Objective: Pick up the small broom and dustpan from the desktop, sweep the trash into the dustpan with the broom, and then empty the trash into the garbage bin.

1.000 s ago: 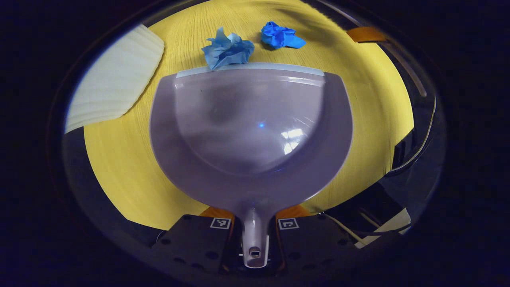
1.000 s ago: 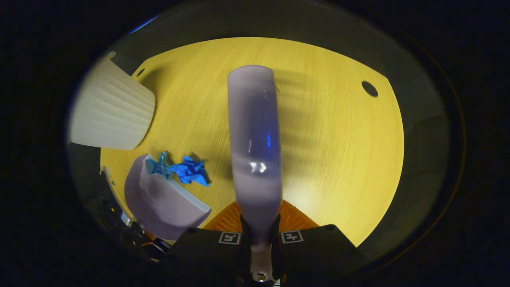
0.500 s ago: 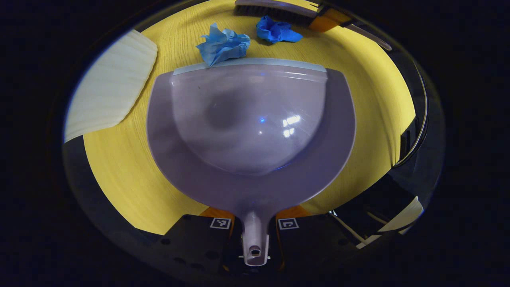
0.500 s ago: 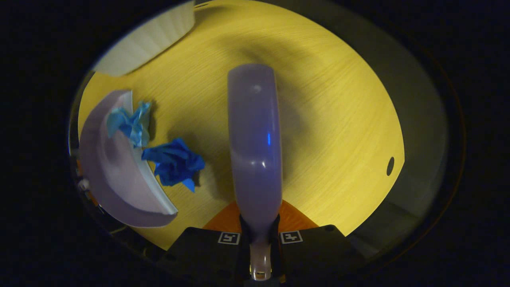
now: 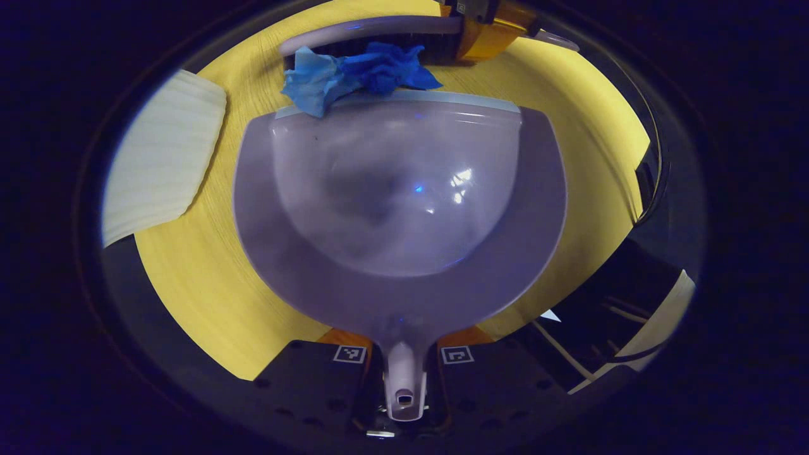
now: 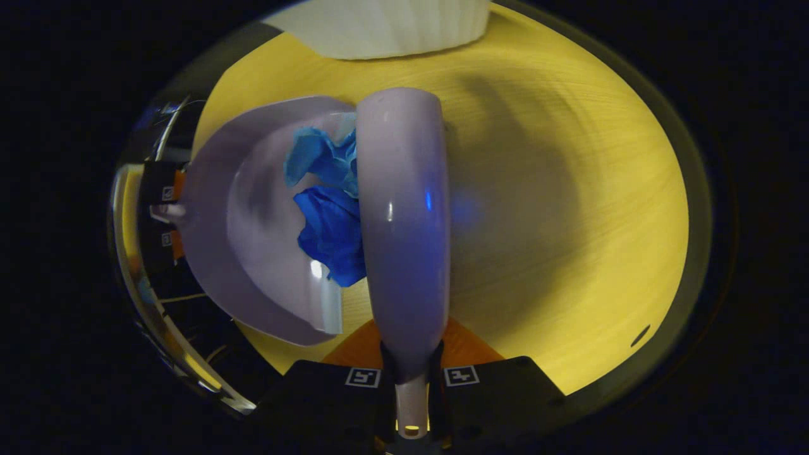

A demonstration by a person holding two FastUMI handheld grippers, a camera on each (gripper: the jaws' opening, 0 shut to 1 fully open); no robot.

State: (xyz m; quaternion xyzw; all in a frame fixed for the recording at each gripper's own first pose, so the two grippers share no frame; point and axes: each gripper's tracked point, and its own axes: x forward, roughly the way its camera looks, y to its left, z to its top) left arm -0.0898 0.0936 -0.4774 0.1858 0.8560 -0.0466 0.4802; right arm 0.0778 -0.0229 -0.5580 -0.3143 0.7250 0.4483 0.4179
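My left gripper (image 5: pixel 404 363) is shut on the handle of the lilac dustpan (image 5: pixel 404 208), whose lip rests on the yellow table. Two crumpled paper wads, one light blue (image 5: pixel 313 82) and one darker blue (image 5: pixel 389 66), lie bunched together at the lip. The broom (image 5: pixel 373 28) presses against them from the far side. In the right gripper view my right gripper (image 6: pixel 411 373) is shut on the lilac broom (image 6: pixel 404 215) handle. The broom's side touches the dark blue wad (image 6: pixel 332 234) and light blue wad (image 6: pixel 316 158), both over the edge of the dustpan (image 6: pixel 246 234).
A white ribbed garbage bin (image 5: pixel 161 167) stands on the table left of the dustpan, and it sits at the top of the right gripper view (image 6: pixel 379 25). Bare yellow table (image 6: pixel 569 189) spreads right of the broom. Cables and dark floor lie beyond the table edge (image 5: pixel 607 328).
The broom swept toward the dustpan, pushing the dark blue wad against the light blue one at the lip. The dustpan stayed nearly still.
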